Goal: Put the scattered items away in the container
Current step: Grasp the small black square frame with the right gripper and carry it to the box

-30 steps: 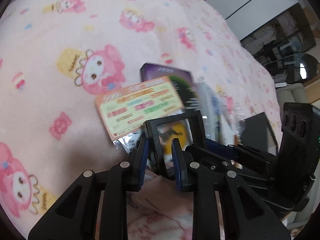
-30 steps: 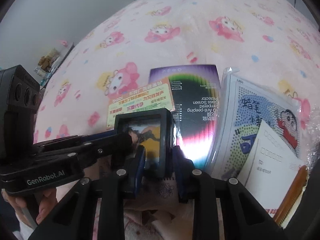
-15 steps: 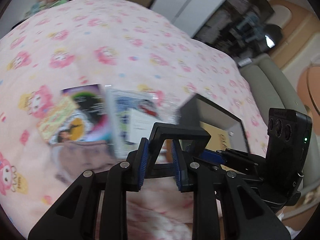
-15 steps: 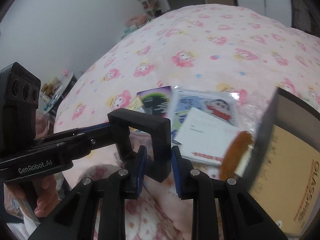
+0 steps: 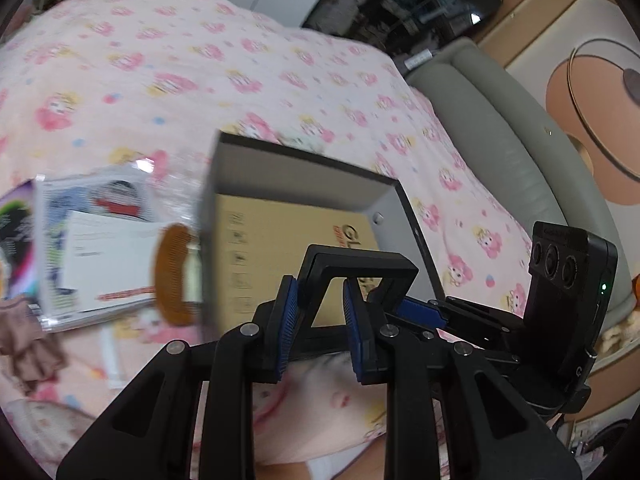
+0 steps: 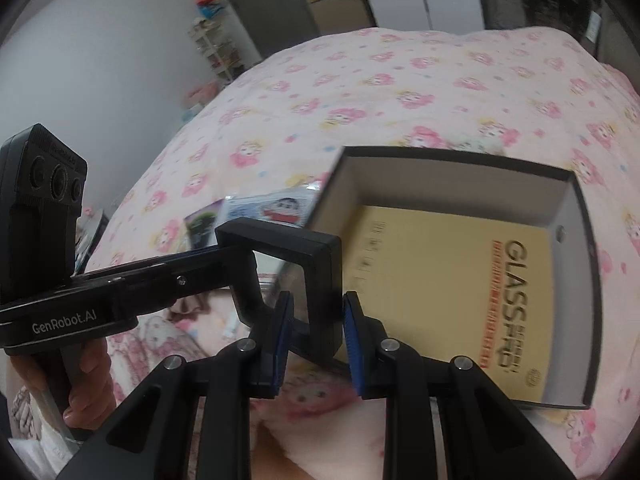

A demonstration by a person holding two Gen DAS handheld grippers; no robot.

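Observation:
Both grippers hold one black square frame with a clear pane point(image 5: 360, 270) point(image 6: 286, 256). My left gripper point(image 5: 318, 320) is shut on one side of it, my right gripper point(image 6: 316, 322) on another. The frame hangs in the air at the near left corner of an open black box point(image 5: 304, 178) point(image 6: 452, 172) lying on the pink bed. A yellow "GLASS" card point(image 6: 448, 280) lies flat inside the box. Left of the box lie a cartoon-printed packet point(image 5: 92, 200) point(image 6: 276, 210), a white card point(image 5: 108, 252), an orange comb point(image 5: 174, 274) and a purple packet point(image 6: 204, 224).
A pink cartoon-print blanket point(image 6: 360, 80) covers the bed. A grey padded headboard point(image 5: 512, 132) runs along the right in the left wrist view. A beige crumpled cloth point(image 5: 28, 340) lies at the left. Shelves and cupboards stand beyond the bed.
Both grippers lifted the black frame off the pile of packets and carried it to the right. It now hangs at the open box instead of over the packets.

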